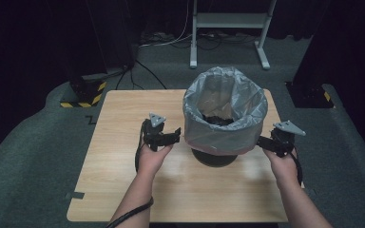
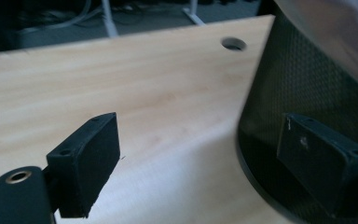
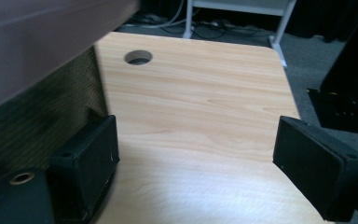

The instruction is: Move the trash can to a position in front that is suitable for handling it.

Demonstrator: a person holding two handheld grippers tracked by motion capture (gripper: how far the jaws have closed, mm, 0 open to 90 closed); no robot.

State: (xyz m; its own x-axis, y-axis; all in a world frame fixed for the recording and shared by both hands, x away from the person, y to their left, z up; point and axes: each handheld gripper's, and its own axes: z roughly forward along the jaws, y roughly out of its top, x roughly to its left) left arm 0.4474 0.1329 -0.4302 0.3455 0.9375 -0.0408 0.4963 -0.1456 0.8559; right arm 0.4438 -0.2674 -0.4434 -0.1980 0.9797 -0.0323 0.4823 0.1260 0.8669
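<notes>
A black mesh waste bin (image 1: 215, 154) stands in the middle of the wooden table (image 1: 123, 156). A grey plastic bag (image 1: 225, 102) lines it and folds down over its rim. My left gripper (image 1: 172, 135) hovers open just left of the bin, below the bag's edge. In the left gripper view, the gripper (image 2: 205, 163) has its right jaw in front of the bin's mesh wall (image 2: 303, 84). My right gripper (image 1: 264, 142) is open at the bin's right side. In the right gripper view, the gripper (image 3: 200, 158) has its left jaw close against the mesh (image 3: 37, 126), under the bag (image 3: 37, 37).
A round cable hole (image 3: 138, 57) lies in the tabletop behind the bin. A white stand (image 1: 228, 21) and floor cables are beyond the table's far edge. Black bases with yellow stripes (image 1: 83, 92) sit on the grey carpet at both back corners.
</notes>
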